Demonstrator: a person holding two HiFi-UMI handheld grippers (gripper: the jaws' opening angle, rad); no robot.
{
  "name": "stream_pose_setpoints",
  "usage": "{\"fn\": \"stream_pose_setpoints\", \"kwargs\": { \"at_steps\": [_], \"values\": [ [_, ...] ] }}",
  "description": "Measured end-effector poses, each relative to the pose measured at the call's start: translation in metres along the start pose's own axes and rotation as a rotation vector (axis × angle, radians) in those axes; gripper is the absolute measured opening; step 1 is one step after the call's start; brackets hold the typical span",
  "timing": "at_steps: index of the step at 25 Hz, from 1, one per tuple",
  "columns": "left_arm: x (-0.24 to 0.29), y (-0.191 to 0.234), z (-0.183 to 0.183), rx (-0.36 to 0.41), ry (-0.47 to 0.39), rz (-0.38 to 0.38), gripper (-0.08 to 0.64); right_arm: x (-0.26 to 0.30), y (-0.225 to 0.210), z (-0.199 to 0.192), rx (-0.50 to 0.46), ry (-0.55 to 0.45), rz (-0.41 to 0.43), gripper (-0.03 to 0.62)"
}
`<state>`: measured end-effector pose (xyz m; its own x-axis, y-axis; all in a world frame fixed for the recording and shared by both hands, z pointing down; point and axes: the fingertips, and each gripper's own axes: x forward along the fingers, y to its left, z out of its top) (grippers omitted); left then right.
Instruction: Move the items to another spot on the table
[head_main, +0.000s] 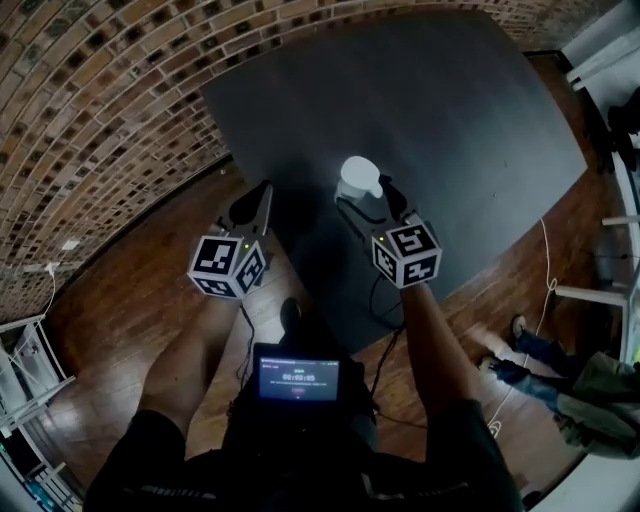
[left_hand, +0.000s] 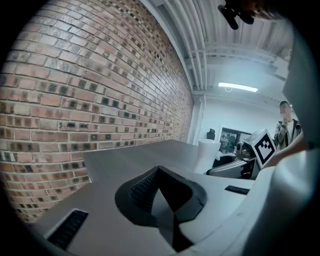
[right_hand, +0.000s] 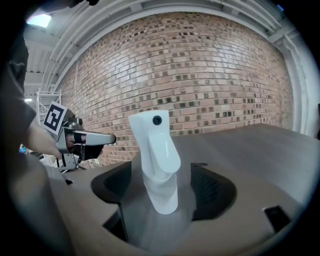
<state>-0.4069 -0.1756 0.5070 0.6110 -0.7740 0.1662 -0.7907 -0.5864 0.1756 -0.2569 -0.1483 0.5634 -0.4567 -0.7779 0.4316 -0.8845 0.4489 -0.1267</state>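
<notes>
White spray bottle (right_hand: 156, 160) stands near the table's (head_main: 450, 120) near edge between the right gripper's (right_hand: 162, 187) wide-open jaws, pads clear of it; left gripper (left_hand: 160, 192) jaws together, empty; broad tabletop beyond.

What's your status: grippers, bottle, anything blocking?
Left gripper shut, empty. Right gripper open, jaws either side of the white spray bottle, pads not touching. Bottle upright on the table. Nothing in the way.
</notes>
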Motion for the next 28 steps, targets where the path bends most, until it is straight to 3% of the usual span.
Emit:
{"fn": "stream_pose_setpoints", "kwargs": {
  "at_steps": [10, 14, 17, 22, 28],
  "values": [
    [0.015, 0.010, -0.028, -0.021, 0.032, 0.008, -0.008, 0.030, -0.003, -0.011, -0.012, -0.031, 0.001, 0.380],
    [0.015, 0.013, -0.031, -0.029, 0.037, 0.007, -0.008, 0.034, -0.001, -0.007, -0.036, -0.056, -0.013, 0.281],
    [0.012, 0.014, -0.029, -0.027, 0.039, 0.005, -0.008, 0.033, -0.001, -0.007, -0.035, -0.059, -0.019, 0.276],
    [0.009, 0.011, -0.006, -0.022, -0.001, -0.006, -0.009, 0.019, 0.004, 0.011, -0.042, -0.085, -0.007, 0.275],
    [-0.007, -0.008, 0.050, -0.019, -0.083, -0.047, -0.009, -0.019, 0.021, 0.057, -0.040, -0.132, -0.004, 0.275]
  ]
}}
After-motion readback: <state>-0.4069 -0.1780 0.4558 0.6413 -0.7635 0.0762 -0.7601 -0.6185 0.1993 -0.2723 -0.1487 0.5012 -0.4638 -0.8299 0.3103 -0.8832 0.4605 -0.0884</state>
